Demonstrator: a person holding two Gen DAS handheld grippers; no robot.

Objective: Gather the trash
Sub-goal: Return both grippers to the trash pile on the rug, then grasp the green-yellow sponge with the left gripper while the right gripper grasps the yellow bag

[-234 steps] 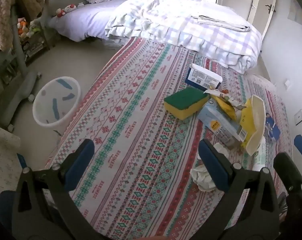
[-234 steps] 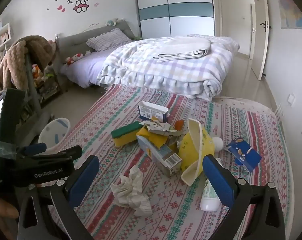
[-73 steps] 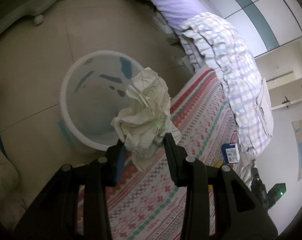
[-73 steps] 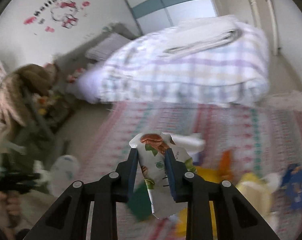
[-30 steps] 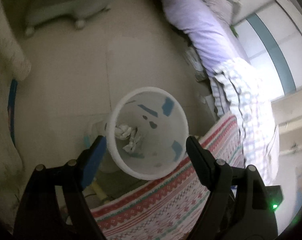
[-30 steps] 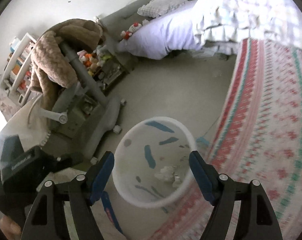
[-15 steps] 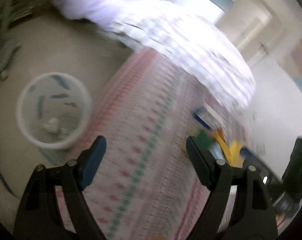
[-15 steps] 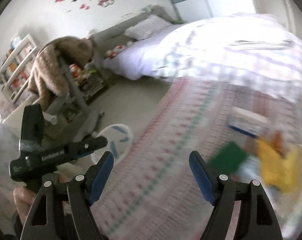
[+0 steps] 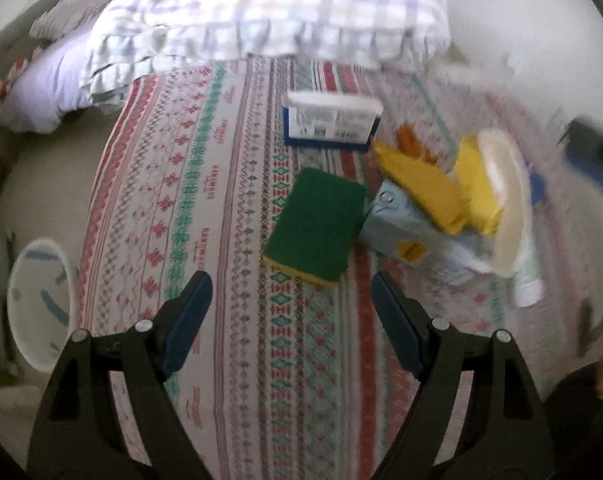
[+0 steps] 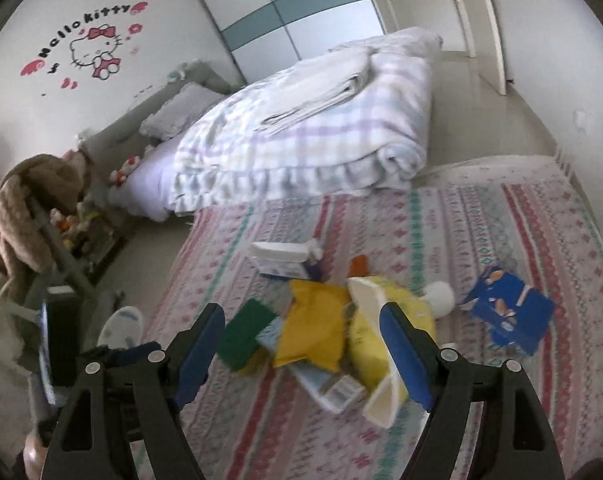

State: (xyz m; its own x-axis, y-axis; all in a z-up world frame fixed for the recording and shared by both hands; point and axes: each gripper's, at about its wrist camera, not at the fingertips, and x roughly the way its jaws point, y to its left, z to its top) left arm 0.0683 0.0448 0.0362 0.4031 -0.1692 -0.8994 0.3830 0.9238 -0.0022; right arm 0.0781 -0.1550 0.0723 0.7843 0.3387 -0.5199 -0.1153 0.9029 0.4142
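Over the patterned rug [image 9: 221, 208] I'm hovering both grippers, nothing between the pads. Left gripper [image 9: 291, 322] is standing released, jaws wide, pointing down at rug just short of the green-and-yellow sponge [image 9: 315, 226]. Right gripper [image 10: 303, 354] is also gaping wide and empty, with the trash pile showing between its fingers.

Taking the sponge as landmark: a light-blue carton [image 9: 405, 232] is lying just beside it on the right, touching or nearly so, blur is hiding which. A yellow wrapper [image 9: 421, 188] is lying on top of that carton, and a yellow bowl-like thing with a cream rim [image 9: 501, 196] is tilting on its side further right. Beyond the sponge a blue-and-white box [image 9: 331, 122] is sitting apart from it, and an orange scrap [image 9: 407, 140] is near that box. A white tube [image 9: 527, 280] is lying right of the carton. A blue packet [image 10: 509, 308] is lying well apart, far right in the right wrist view.

Well left of the sponge, off the rug on bare floor, the white trash bin [image 9: 41, 304] is standing upright. I'm seeing a plaid quilt [image 10: 321, 140] beyond the rug.
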